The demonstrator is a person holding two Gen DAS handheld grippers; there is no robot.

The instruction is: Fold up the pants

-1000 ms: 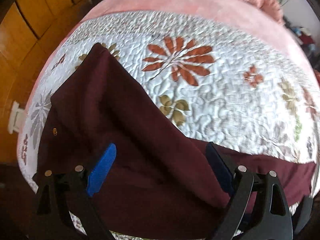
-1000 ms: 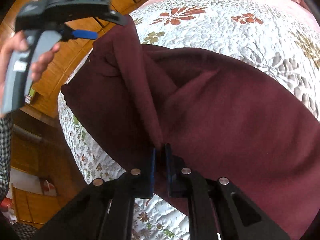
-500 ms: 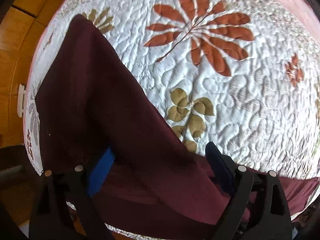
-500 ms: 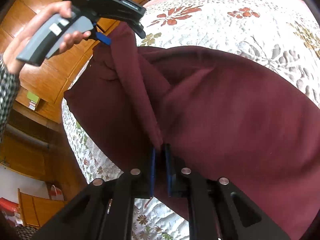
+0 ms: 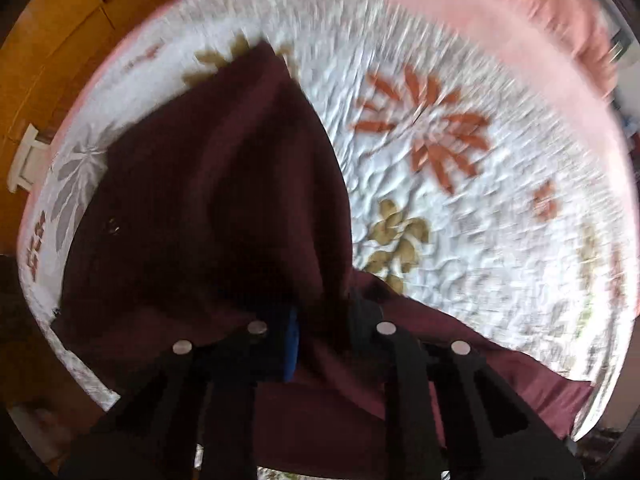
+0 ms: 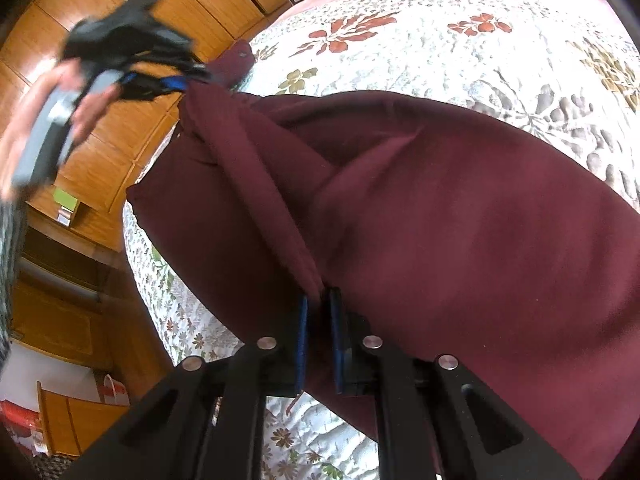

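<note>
Both grippers grip the maroon pants (image 6: pixel 460 216) lying on the quilted bed (image 6: pixel 440 52): my left gripper (image 5: pixel 322 328) has its fingers clenched on a raised fold, and my right gripper (image 6: pixel 320 336) pinches an edge near me.

White quilted bedspread (image 6: pixel 420 52) with rust-red and olive flowers, covering the bed. Pink blanket (image 5: pixel 500 32) beyond it, bunched at the far end. Wooden wardrobe panels (image 6: pixel 120 152) alongside, glossy under daylight. Lower down, a low wooden cabinet (image 6: pixel 72 420), with something red (image 6: pixel 16 420) beside it.
</note>
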